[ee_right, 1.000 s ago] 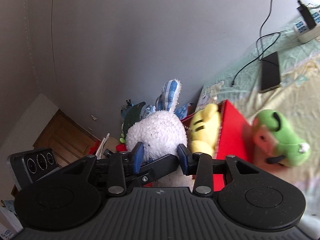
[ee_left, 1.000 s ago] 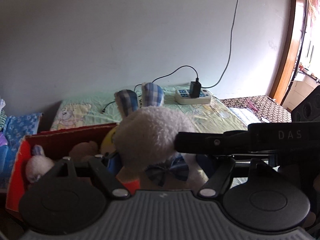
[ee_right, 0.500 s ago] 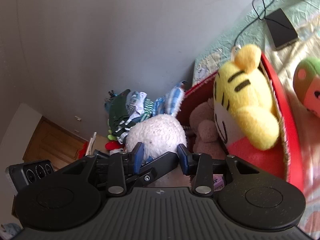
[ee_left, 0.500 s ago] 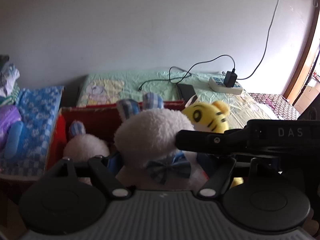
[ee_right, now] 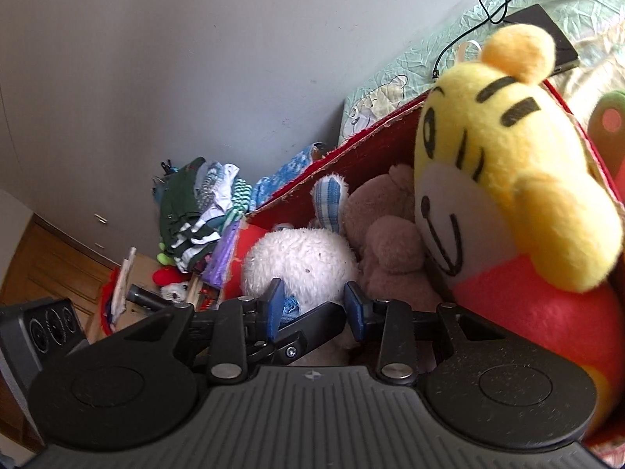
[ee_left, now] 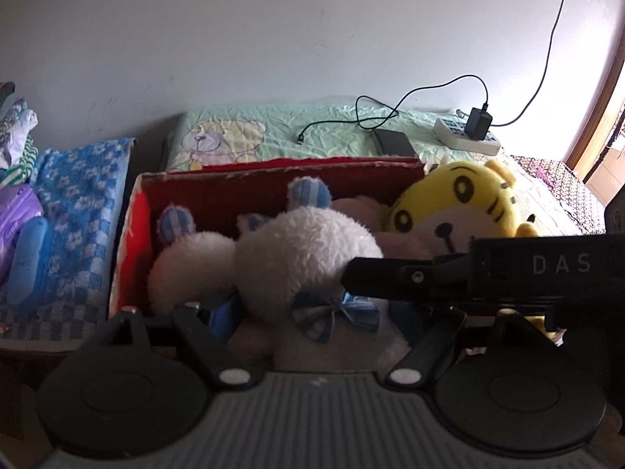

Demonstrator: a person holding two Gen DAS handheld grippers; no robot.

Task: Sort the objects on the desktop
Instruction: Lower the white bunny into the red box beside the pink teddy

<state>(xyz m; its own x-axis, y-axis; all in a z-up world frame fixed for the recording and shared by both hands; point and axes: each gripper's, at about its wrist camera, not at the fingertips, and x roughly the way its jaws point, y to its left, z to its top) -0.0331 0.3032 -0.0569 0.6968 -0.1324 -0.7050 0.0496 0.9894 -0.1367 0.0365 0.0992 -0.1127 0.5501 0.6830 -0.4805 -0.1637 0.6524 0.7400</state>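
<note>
I see both the left gripper (ee_left: 316, 312) and right gripper (ee_right: 312, 305) clamped on the white plush rabbit (ee_left: 308, 262), over the red box (ee_left: 134, 219)'s near left. Only my right view shows the brown bear (ee_right: 386, 234) beside the yellow tiger (ee_right: 504, 172).

Left wrist view: the white bunny's (ee_left: 308, 258) lower body is hidden behind the left gripper (ee_left: 316, 312). The right gripper's (ee_right: 314, 305) bar covers the yellow tiger's (ee_left: 457, 211) chin. A second white plush (ee_left: 187, 262) shows only in part. Right wrist view: the green toy (ee_right: 609, 117) is cut off at the right edge. The brown plush's (ee_right: 390, 230) features are indistinct.
</note>
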